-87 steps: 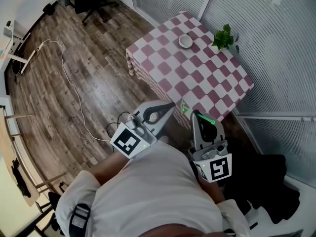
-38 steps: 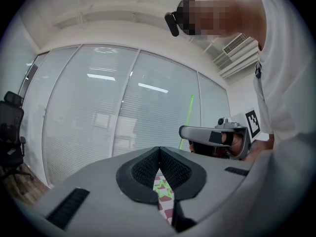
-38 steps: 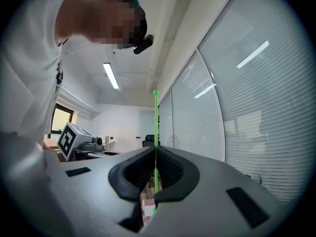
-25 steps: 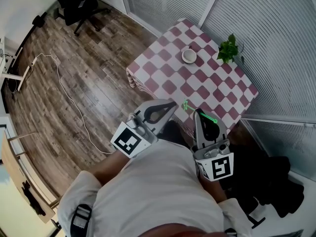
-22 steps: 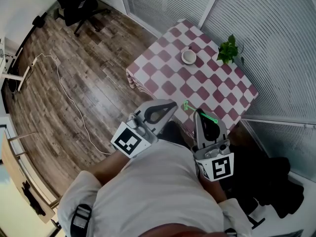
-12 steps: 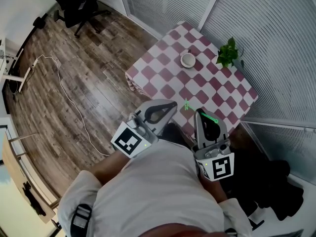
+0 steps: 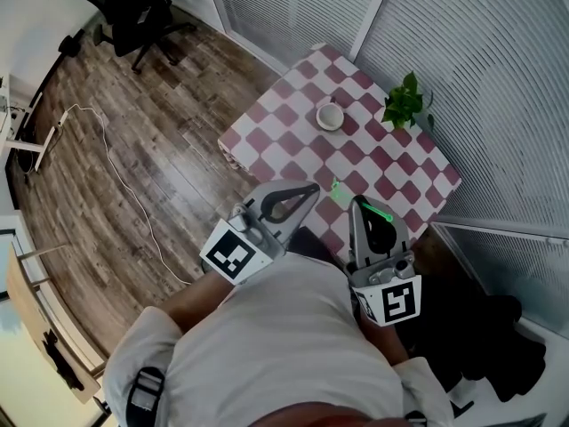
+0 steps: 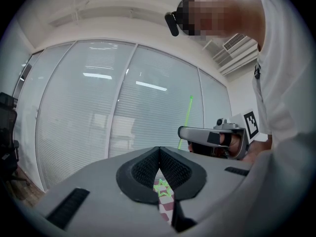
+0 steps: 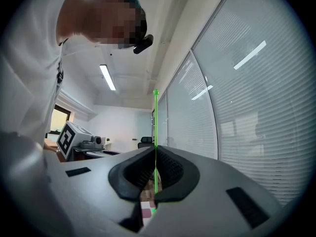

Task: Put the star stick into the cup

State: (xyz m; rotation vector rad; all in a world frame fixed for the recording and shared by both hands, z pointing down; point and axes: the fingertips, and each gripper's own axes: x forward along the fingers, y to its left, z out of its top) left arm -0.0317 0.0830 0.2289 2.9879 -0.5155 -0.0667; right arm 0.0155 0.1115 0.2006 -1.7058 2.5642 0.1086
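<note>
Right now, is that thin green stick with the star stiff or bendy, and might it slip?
Probably stiff: the thin green star stick runs dead straight through the shut right gripper, without droop. Likely very light, being so thin. It might pivot, since only a narrow pinch holds it.

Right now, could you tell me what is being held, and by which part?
The right gripper grips the star stick by its thin shaft, star end below; the left gripper is shut, empty.
</note>
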